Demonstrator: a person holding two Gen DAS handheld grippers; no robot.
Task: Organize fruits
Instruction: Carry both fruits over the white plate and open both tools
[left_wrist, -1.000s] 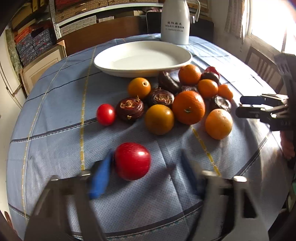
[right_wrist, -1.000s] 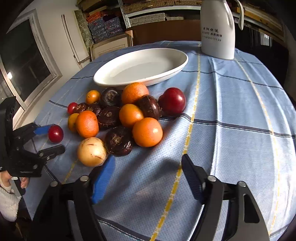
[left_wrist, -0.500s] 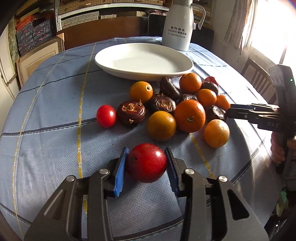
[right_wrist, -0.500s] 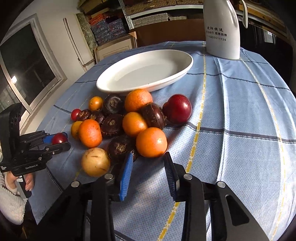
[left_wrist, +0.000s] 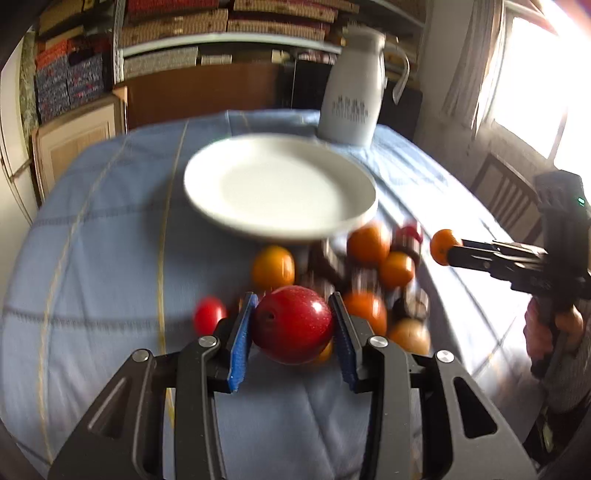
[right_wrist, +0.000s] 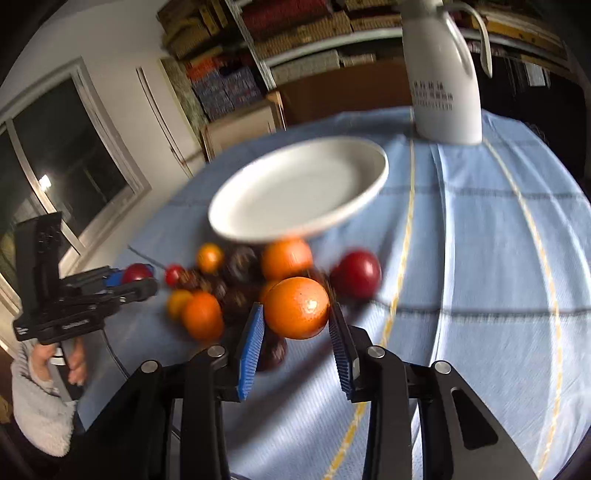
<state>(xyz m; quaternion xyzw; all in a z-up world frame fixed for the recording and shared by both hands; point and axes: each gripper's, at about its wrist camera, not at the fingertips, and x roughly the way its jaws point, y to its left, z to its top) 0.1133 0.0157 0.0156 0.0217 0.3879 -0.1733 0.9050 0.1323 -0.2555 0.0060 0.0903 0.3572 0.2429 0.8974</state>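
Observation:
My left gripper (left_wrist: 291, 317) is shut on a red apple (left_wrist: 291, 325) and holds it above the blue tablecloth, in front of the fruit pile (left_wrist: 369, 273). My right gripper (right_wrist: 297, 314) is shut on an orange (right_wrist: 296, 307), lifted over the pile (right_wrist: 229, 284). The white plate (left_wrist: 229, 214) lies beyond the pile; it also shows in the right wrist view (right_wrist: 373, 184). The right gripper with its orange (left_wrist: 443, 242) shows at the right of the left wrist view. The left gripper with its apple (right_wrist: 136, 272) shows at the left of the right wrist view.
A white jug (left_wrist: 354, 92) stands behind the plate, also in the right wrist view (right_wrist: 443, 85). A small red tomato (left_wrist: 208, 314) and another red apple (right_wrist: 358, 273) lie at the pile's edges. A chair (left_wrist: 506, 192) stands by the window.
Both grippers have closed on fruit and lifted: the left raised the red apple off the cloth, the right closed on an orange and raised it. Both moved toward the plate.

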